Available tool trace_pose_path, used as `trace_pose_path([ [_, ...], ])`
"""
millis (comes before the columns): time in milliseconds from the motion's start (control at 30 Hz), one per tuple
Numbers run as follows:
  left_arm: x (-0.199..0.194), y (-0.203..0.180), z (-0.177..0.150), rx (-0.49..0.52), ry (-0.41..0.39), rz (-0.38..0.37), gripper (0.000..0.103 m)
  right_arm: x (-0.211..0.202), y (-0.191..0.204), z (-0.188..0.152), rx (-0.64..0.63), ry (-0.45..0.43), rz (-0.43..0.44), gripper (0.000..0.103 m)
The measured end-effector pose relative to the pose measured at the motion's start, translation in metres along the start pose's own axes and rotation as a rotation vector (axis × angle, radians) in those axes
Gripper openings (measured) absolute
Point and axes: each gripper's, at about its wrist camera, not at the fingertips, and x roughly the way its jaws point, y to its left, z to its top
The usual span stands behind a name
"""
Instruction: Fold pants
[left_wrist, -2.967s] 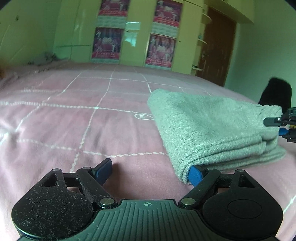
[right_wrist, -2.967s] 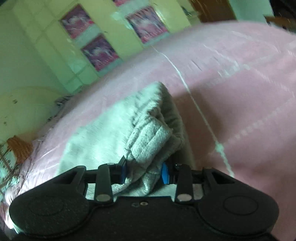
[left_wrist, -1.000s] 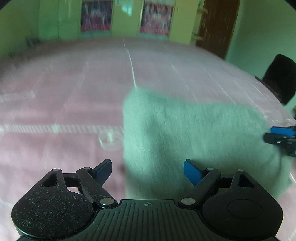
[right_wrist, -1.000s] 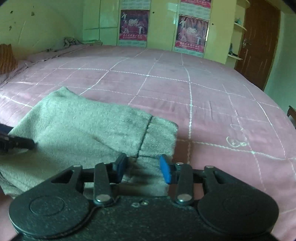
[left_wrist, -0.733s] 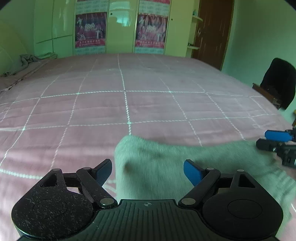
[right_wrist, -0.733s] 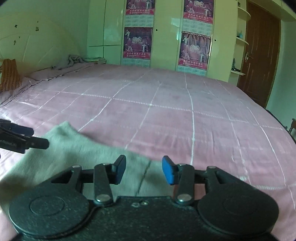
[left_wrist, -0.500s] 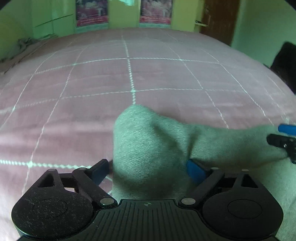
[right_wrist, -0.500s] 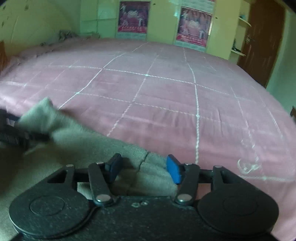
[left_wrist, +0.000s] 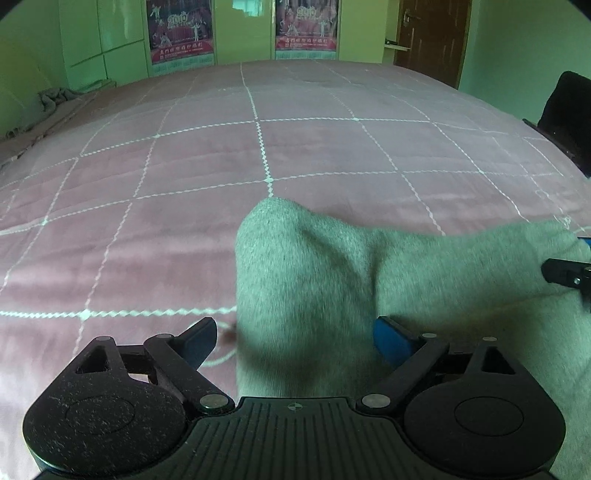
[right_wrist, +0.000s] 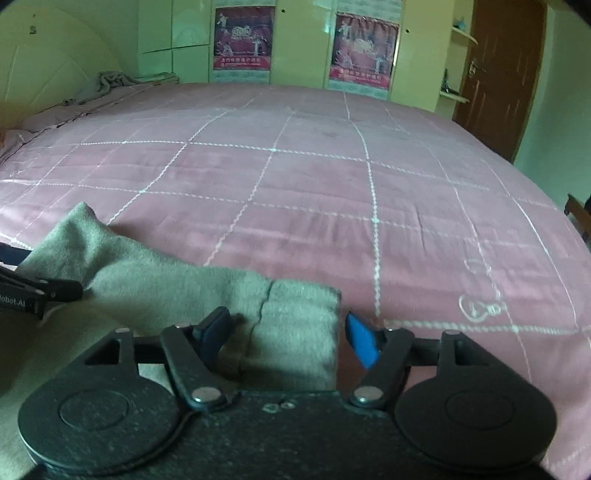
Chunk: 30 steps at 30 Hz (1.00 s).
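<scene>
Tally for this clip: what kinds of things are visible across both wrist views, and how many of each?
Grey pants: 1
Pink bedspread: 1
Grippers: 2, left gripper, right gripper
Wall posters: 2
Brown door: 1
Total: 7

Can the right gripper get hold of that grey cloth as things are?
Probably yes. The right gripper stands open, its jaws having just been opening, with the grey pants corner already between them and nothing in the way.

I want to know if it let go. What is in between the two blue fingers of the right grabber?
In the right wrist view, the grey pants lie between the right gripper's fingers; its jaws have just been opening and don't press them.
</scene>
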Motion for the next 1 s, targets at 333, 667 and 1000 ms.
trace_pose_path([
  [333, -0.074, 0.019, -0.072, 0.018, -0.061, -0.124, 0.092, -0.059, -0.017, -0.065, 0.095, 0.065, 0.132, 0.087],
  [667, -0.022, 0.112, -0.083, -0.509, 0.026, -0.706, 0.078, -0.039, -0.118, -0.101, 0.679, 0.046, 0.598, 0.097],
  [1000, 0.029, 0.107, -0.062, -0.512, 0.069, -0.785, 0.035, 0.012, -0.109, -0.068, 0.548, 0.111, 0.696, 0.057],
])
